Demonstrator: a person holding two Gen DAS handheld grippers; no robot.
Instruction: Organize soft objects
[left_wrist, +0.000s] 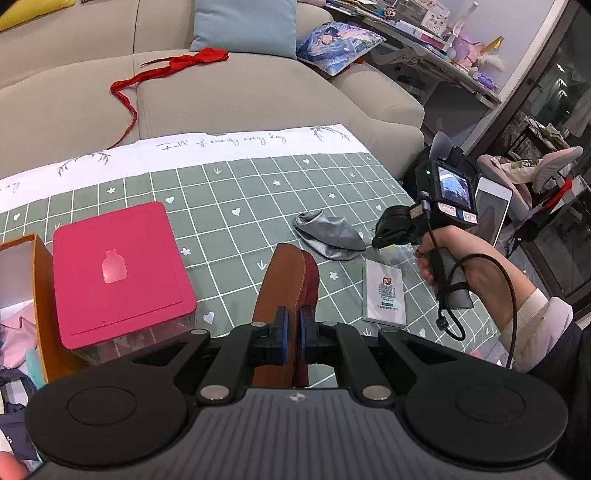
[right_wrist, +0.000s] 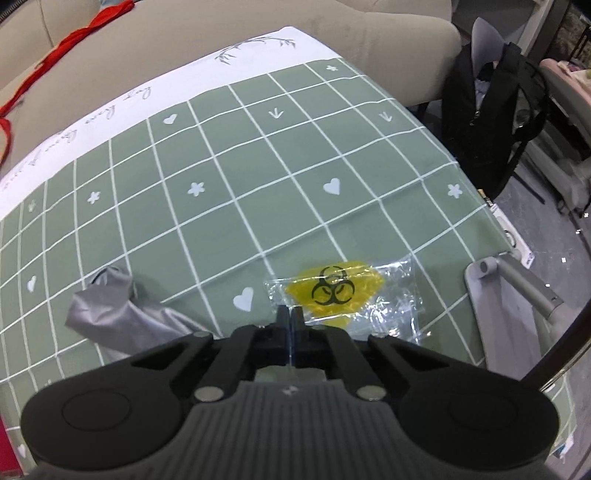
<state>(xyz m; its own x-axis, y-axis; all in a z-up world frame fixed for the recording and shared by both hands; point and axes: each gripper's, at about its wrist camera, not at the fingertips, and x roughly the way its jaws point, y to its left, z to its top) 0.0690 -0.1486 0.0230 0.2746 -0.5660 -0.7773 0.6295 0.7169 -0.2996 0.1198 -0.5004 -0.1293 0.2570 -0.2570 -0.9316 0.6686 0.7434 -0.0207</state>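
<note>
Our right gripper (right_wrist: 290, 314) has its jaws pressed together on the near edge of the crinkly clear plastic bag with the yellow biohazard patch (right_wrist: 341, 295); the film looks pinched between the pads. Best lift slowly, since thin film may slip. The bag lies flat on the green grid tablecloth (right_wrist: 229, 166), spreading ahead and right of the fingertips, the crumpled grey fabric pouch (right_wrist: 122, 314) nearby to their left. Our left gripper (left_wrist: 293, 330) is clamped on a brown leather strap-like piece (left_wrist: 282, 291), beside the pink-lidded box (left_wrist: 118, 273).
</note>
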